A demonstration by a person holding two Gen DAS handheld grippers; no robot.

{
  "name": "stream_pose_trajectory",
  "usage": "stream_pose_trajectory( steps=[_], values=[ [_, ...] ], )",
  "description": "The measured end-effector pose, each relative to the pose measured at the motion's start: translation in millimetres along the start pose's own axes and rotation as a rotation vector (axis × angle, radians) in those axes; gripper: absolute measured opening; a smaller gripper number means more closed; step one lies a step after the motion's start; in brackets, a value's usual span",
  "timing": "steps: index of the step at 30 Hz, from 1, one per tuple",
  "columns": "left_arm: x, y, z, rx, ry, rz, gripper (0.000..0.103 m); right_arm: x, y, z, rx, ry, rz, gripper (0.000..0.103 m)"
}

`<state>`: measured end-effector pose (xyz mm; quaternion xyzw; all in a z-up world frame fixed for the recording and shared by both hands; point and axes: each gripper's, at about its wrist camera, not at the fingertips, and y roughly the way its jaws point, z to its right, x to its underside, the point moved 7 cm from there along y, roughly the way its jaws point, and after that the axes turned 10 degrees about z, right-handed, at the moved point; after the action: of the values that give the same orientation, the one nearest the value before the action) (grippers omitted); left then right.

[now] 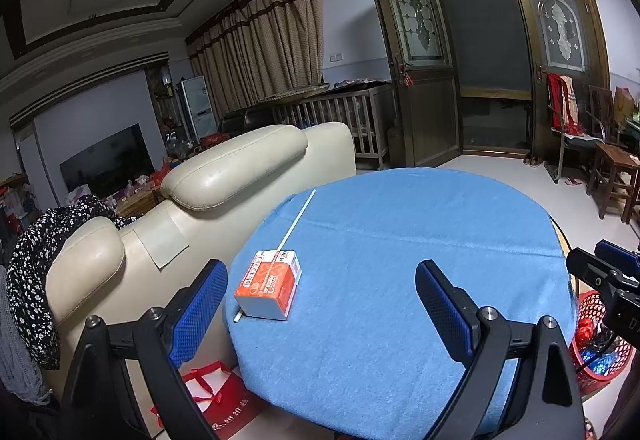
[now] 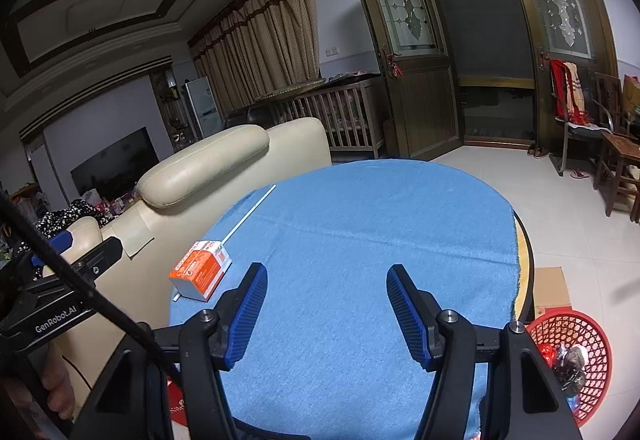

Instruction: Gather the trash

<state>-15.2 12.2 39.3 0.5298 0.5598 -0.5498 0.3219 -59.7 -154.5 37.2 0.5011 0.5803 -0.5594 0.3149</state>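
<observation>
An orange and white carton [image 1: 269, 283] lies on its side near the left edge of the round table with a blue cloth [image 1: 400, 240]. A thin white stick [image 1: 298, 219] runs under it toward the far left rim. My left gripper [image 1: 322, 280] hovers over the near table, open wide, the carton just inside its left finger, nothing gripped. In the right wrist view the carton [image 2: 202, 269] and stick [image 2: 250, 213] lie left of my right gripper [image 2: 326, 286], which is open and empty over the cloth [image 2: 360, 220].
A red mesh basket [image 2: 576, 356] holding wrappers stands on the floor at the table's right. A cream sofa [image 1: 192, 207] presses against the table's left side. A red gift bag [image 1: 216, 400] sits below the near left rim. Wooden chairs [image 2: 616, 163] stand far right.
</observation>
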Motion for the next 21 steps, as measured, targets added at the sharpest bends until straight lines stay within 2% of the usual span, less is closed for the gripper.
stream_pose_trajectory(
  steps=[21],
  values=[
    [-0.2, -1.1, 6.8, 0.018, 0.003, -0.004, 0.095, 1.8, -1.0, 4.2, 0.006, 0.004, -0.007, 0.066]
  ],
)
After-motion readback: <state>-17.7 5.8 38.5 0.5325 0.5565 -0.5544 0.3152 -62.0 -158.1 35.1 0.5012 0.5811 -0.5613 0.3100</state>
